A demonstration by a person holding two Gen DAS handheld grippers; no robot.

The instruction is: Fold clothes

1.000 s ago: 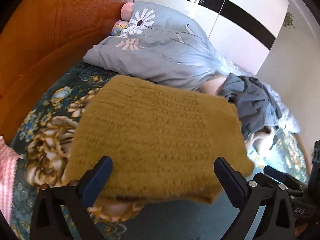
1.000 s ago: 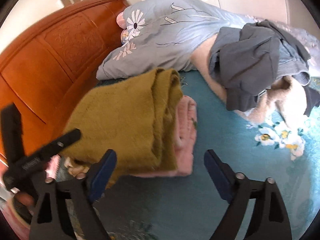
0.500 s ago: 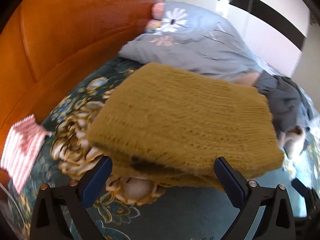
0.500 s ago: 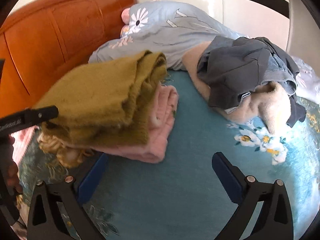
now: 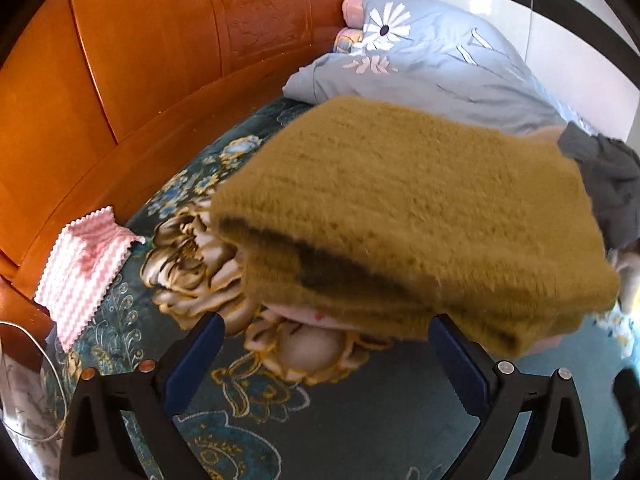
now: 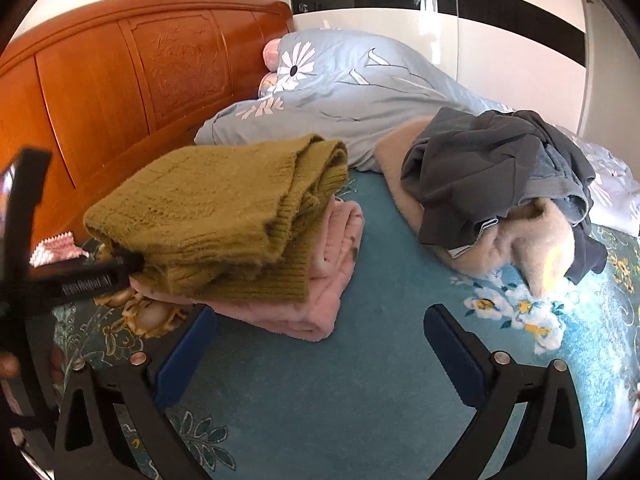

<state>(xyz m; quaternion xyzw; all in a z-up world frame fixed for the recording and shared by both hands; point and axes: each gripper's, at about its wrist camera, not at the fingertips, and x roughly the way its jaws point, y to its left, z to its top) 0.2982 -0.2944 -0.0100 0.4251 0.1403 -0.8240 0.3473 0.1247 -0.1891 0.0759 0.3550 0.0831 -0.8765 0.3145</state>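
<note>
Two folded garments form a stack on the teal floral bedspread (image 6: pixel 320 400), which serves as the landmark: an orange wooden headboard (image 6: pixel 120 80) rises along its far left edge, and a pale blue daisy-print duvet (image 6: pixel 360 92) lies bunched at its head end, against that headboard. On the bedspread's right side, well apart from the stack, a heap of unfolded clothes sits with a dark grey garment (image 6: pixel 480 168) draped over a cream fleece piece (image 6: pixel 532 240). Near the bedspread's left side, a folded mustard knit sweater (image 6: pixel 224 216) lies on top of a folded pink fleece garment (image 6: pixel 320 280), the pink edge showing out beneath it on the right. In the left wrist view the sweater (image 5: pixel 420 208) fills the middle, with only a sliver of the pink garment (image 5: pixel 304 316) visible under its near edge. A pink-and-white zigzag cloth (image 5: pixel 84 264) rests on the bedspread at the foot of the headboard. The left gripper (image 5: pixel 326 360) has its blue-padded fingers spread apart just before the stack's near edge, holding nothing; from the right wrist view one of its black fingers (image 6: pixel 86 280) reaches to the sweater's left edge. The right gripper (image 6: pixel 320 352) is likewise spread wide over bare bedspread, just beside the pink garment's near corner, gripping nothing
</note>
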